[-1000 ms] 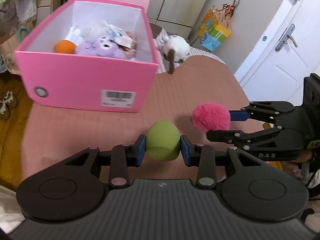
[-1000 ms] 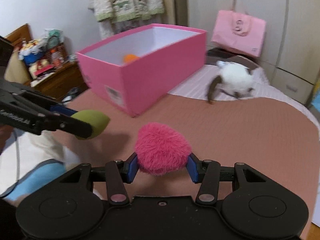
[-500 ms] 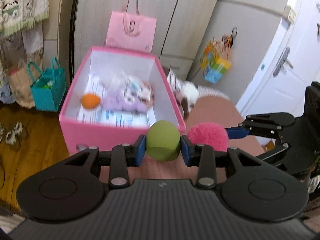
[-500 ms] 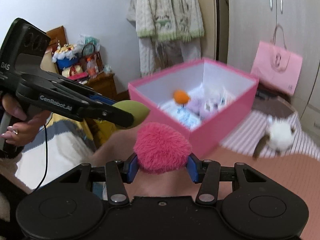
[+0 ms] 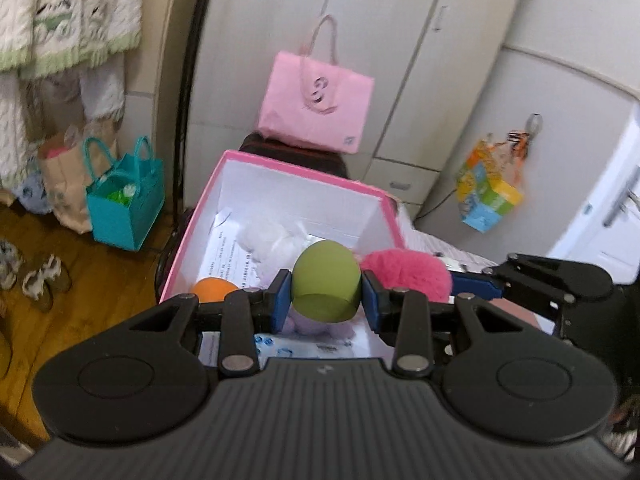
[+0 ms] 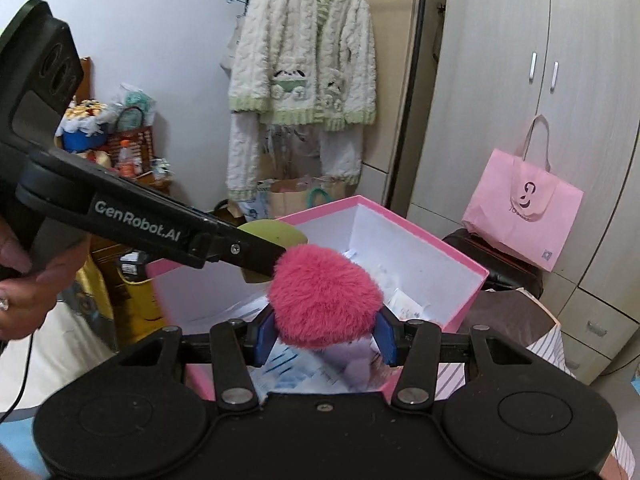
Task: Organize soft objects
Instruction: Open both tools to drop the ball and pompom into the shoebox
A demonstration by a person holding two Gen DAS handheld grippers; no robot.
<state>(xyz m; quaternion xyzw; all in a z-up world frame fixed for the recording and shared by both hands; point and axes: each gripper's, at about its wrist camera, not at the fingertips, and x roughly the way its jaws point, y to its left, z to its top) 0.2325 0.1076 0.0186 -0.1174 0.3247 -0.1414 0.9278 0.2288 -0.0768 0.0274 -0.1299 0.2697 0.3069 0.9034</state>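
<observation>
A: Status on both grippers?

B: Left gripper [image 5: 326, 302] is clamped on the green ball [image 5: 326, 286]. Right gripper [image 6: 325, 338] is clamped on the pink pompom [image 6: 325, 306]. Both loads sit over the open pink box [image 5: 298, 166], side by side, pompom just right of the ball.

A: Which way is the drop?

B: Straight below the fingertips for both. The box's long axis runs forward, away from the left gripper, and floor space extends ahead of both. Neither is clearly nearer; I'd judge either can let go first.

A: Anything one view adds?

B: Left view shows the contents: an orange ball [image 5: 214, 288] below-left of its fingers, white plush [image 5: 266, 236] ahead, something lilac under the green ball. Right view hides most of that behind the pompom, but shows the hand [image 6: 28, 296] holding the left gripper and the near right wall of the box.
</observation>
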